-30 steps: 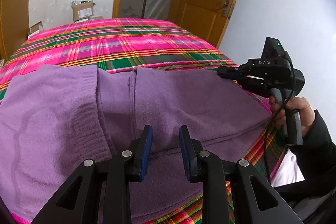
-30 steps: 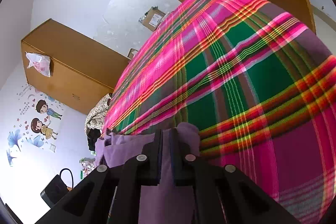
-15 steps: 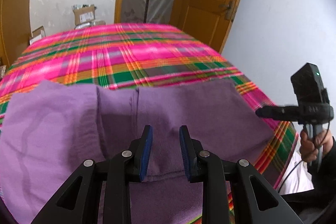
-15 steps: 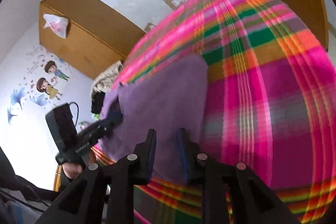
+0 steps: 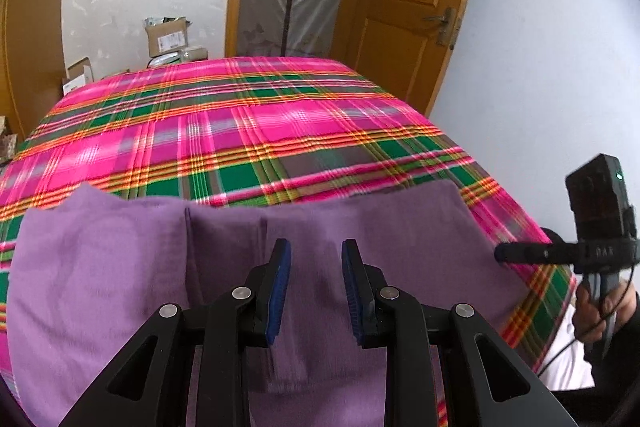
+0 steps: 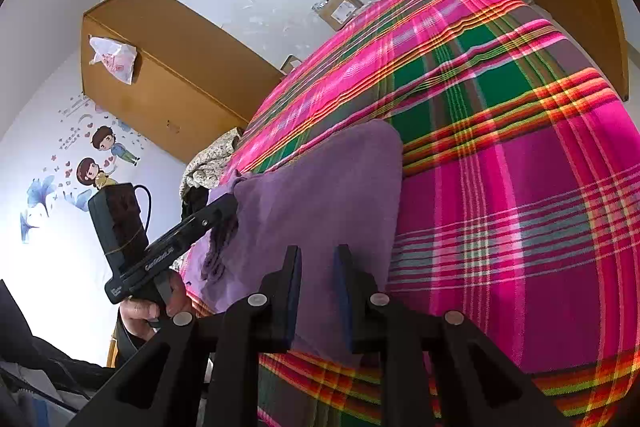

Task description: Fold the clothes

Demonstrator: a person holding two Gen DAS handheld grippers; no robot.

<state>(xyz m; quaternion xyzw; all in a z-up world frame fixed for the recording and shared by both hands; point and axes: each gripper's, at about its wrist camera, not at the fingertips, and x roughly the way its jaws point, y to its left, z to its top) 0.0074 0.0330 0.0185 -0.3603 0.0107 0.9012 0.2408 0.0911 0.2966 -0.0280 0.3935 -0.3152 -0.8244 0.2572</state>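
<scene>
On the near edge of the plaid bed (image 5: 280,115) the purple sweater (image 5: 100,267) lies folded flat, likely set down to smooth, with the left tool (image 5: 315,283) parted and empty above it and the right tool (image 6: 316,291) opening, nothing between.

purple garment (image 5: 120,267) cut off below, cardboard box (image 5: 166,37) label unreadable

Both claws are black with silver screws; the left claw (image 5: 316,291) has blue pads; the right claw (image 6: 317,301) seemingly likewise; dark sleeves.
</scene>
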